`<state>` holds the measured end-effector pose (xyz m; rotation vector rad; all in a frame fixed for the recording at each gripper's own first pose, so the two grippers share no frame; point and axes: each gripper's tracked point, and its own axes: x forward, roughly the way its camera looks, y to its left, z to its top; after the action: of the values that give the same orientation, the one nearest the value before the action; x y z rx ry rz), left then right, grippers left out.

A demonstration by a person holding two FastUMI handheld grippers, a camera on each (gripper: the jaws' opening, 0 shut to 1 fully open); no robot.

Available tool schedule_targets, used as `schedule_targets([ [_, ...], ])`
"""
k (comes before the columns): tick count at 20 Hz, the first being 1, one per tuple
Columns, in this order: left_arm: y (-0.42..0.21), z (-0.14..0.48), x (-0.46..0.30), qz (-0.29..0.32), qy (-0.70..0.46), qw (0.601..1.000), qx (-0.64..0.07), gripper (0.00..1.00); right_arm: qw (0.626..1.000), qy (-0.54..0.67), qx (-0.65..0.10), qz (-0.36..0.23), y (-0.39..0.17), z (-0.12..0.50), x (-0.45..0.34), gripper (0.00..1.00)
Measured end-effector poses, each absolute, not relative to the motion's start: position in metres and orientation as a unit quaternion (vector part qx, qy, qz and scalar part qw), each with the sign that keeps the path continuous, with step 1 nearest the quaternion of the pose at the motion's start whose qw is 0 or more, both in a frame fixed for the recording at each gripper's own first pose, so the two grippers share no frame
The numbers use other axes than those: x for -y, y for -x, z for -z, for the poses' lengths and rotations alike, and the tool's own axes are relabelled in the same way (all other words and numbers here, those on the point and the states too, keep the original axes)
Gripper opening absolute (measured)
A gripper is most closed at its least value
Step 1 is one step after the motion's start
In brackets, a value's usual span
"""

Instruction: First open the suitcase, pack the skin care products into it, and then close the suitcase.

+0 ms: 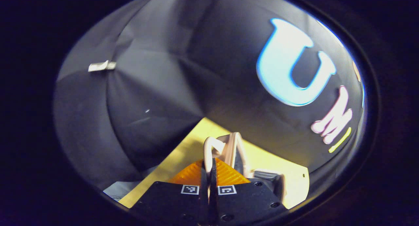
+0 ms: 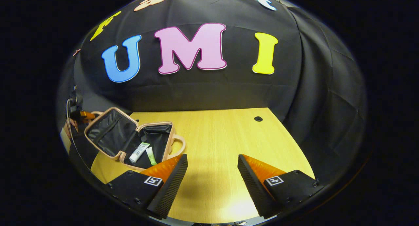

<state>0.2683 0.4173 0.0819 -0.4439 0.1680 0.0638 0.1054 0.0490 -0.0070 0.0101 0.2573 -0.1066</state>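
Note:
In the right gripper view the pink suitcase (image 2: 165, 139) lies open at the table's left, its black-lined lid (image 2: 109, 131) tilted up and back. A white tube (image 2: 139, 152) and a green tube (image 2: 151, 156) lie inside the base. My right gripper (image 2: 212, 173) hangs open over bare table to the right of the case, with nothing between its fingers. The left gripper (image 2: 80, 114) sits at the lid's far edge. In the left gripper view my left gripper (image 1: 211, 168) is shut on the lid's pink rim (image 1: 233, 147).
The yellow wooden table (image 2: 226, 137) stretches to the right, with a small dark cable hole (image 2: 258, 118) near its back edge. Black cloth walls close the back and both sides. A hand (image 2: 68, 126) holds the left gripper behind the lid.

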Motion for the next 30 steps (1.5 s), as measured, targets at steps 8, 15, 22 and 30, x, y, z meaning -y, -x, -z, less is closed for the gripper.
schedule_targets([
  [8, -0.213, -0.153, -0.266, 0.091, 0.144, 0.983, -0.07, 0.06, 0.994, -0.007, -0.101, 0.032, -0.113, -0.014, -0.031, 0.98],
  [15, -0.235, -0.076, -0.099, 0.125, 0.193, 0.965, -0.122, 0.07, 0.995, -0.031, -0.09, -0.024, -0.138, -0.031, 0.009, 0.98],
  [22, -0.259, 0.062, -0.016, 0.06, 0.176, 0.957, -0.222, 0.09, 0.989, -0.079, -0.083, -0.088, -0.128, -0.033, -0.002, 0.97],
  [30, -0.232, 0.022, 0.024, 0.135, 0.172, 0.965, -0.144, 0.85, 0.995, -0.071, -0.049, -0.056, -0.099, -0.046, -0.01, 0.97],
])
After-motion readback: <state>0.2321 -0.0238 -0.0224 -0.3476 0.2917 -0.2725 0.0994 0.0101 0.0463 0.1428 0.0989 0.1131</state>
